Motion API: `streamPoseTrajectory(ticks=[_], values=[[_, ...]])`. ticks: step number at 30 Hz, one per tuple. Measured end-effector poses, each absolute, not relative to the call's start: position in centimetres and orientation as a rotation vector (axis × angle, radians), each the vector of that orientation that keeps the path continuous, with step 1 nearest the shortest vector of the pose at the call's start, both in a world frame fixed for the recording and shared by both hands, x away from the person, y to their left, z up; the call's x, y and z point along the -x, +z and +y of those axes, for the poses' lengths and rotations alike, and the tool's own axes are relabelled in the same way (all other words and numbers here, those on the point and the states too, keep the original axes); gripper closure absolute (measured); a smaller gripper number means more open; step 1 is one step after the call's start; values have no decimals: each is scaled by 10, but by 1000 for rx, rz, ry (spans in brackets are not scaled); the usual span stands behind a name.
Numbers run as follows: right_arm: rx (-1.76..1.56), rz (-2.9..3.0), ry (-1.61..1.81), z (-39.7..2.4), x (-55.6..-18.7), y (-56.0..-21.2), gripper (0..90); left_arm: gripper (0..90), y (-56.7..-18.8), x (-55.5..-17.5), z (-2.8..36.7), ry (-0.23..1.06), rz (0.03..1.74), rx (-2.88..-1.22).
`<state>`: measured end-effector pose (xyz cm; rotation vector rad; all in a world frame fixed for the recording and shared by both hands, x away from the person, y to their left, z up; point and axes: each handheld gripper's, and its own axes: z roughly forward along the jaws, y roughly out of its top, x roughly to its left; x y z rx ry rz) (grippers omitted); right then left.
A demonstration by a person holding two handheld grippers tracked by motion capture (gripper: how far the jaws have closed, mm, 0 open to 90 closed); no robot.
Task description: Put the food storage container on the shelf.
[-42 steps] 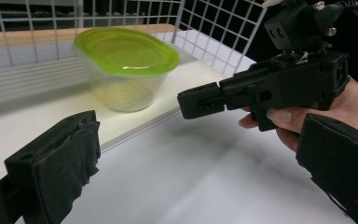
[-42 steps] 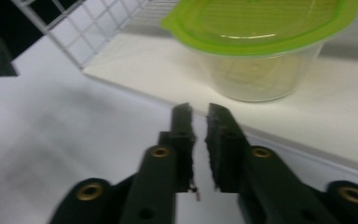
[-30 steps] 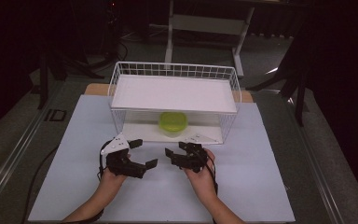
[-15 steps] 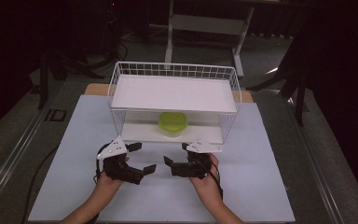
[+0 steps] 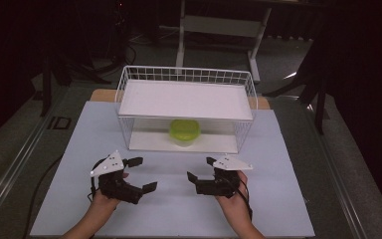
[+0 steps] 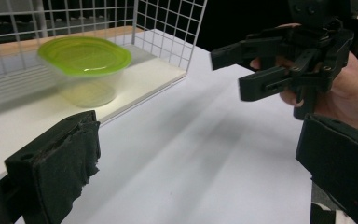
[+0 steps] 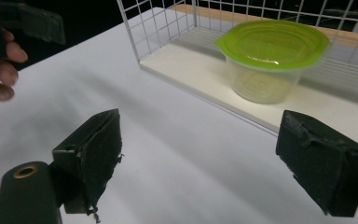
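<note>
Sitting on rack's (image 5: pixel 251 94) lower shelf, mid: tub (image 5: pixel 184 132), lidded, looking light, thin-walled, crushable. Gripping under lid rim advised. Left hand-held gripper (image 5: pixel 143 174) and right hand-held gripper (image 5: pixel 202 169) both gaping, holding nothing, right's jaws just widening, hovering over near counter (image 5: pixel 278 149).

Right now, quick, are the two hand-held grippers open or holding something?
Left hand-held gripper: open, holding nothing.
Right hand-held gripper: open, holding nothing; its jaws have just been opening.

On the worktop (image 5: pixel 288 149) a wire rack (image 5: pixel 186 79) stands toward the far edge. A lidded tub (image 5: pixel 184 131) sits on its lower shelf, under the upper shelf. Before the rack lie the left claw (image 5: pixel 142 174) and right claw (image 5: pixel 201 169), apart, facing each other.
</note>
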<state>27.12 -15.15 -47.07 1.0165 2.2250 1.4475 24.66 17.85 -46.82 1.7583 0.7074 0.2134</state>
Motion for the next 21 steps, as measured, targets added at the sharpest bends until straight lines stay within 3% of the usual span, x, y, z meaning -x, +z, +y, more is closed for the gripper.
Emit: streamPoseTrajectory(ticks=[21], values=[[-1036,2200,1431,-204,-242,-473,144,5,-485,-224,216,233,793,-1740]])
